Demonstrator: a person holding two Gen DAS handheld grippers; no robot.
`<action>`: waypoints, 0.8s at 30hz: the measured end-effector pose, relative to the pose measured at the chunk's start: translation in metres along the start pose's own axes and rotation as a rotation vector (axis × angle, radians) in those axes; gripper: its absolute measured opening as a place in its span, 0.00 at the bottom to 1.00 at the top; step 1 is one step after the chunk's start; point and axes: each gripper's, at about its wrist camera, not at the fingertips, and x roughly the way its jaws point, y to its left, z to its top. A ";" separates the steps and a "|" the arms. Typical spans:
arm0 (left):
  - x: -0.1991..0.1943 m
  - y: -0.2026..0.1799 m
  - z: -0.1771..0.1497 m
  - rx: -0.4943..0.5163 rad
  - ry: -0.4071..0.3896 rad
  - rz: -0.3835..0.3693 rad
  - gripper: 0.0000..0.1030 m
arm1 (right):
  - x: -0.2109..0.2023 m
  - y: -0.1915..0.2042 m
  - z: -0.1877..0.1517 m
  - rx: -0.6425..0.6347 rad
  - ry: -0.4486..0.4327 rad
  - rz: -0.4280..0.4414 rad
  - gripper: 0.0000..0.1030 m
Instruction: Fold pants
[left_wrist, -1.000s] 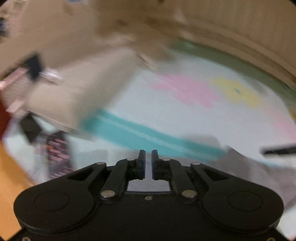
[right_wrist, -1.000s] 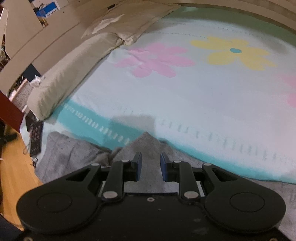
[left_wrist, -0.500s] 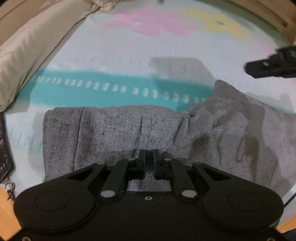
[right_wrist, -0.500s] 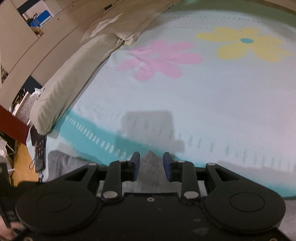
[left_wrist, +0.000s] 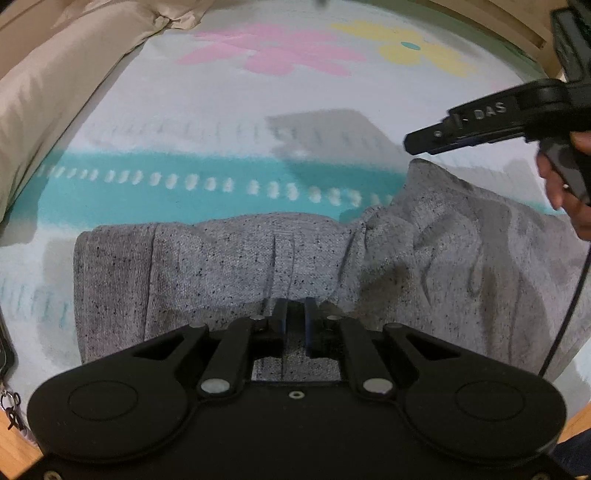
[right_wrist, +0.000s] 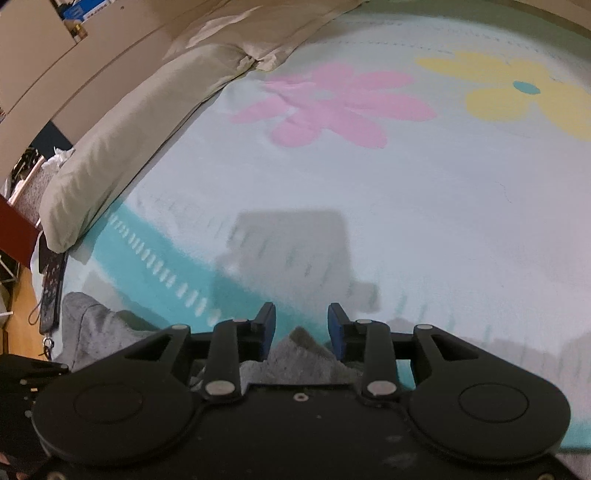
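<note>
Grey speckled pants (left_wrist: 221, 266) lie folded and bunched across the near edge of a flowered bedspread (left_wrist: 258, 110). My left gripper (left_wrist: 295, 310) points steeply down at their near edge, jaws narrow and shut on a pinch of the grey fabric. In the left wrist view my right gripper (left_wrist: 417, 142) hovers just above a raised corner at the pants' right end, with a person's hand (left_wrist: 569, 199) on its handle. My right gripper (right_wrist: 301, 317) is opening; a peak of the pants (right_wrist: 295, 354) stands between its fingers, and the pads do not press on it.
A long beige pillow (right_wrist: 129, 140) runs along the bed's left side. A dark patterned phone (right_wrist: 51, 288) with a strap lies at the bed's left edge above the wooden floor (right_wrist: 18, 314). The bedspread (right_wrist: 406, 221) stretches flat beyond the pants.
The left gripper came down from a blurred swing and settled, laying the pants on the bed. The right gripper's jaws widened as it dropped forward, with the fabric peak still between them.
</note>
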 end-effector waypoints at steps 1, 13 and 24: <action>0.000 0.000 0.000 0.000 0.001 0.002 0.13 | 0.003 0.000 0.001 -0.003 0.010 0.003 0.33; -0.002 0.002 -0.002 -0.041 0.000 0.007 0.16 | -0.017 0.017 -0.021 -0.200 0.103 0.059 0.03; -0.003 0.012 -0.004 -0.156 -0.011 0.019 0.20 | -0.020 0.001 0.013 0.013 -0.099 -0.094 0.01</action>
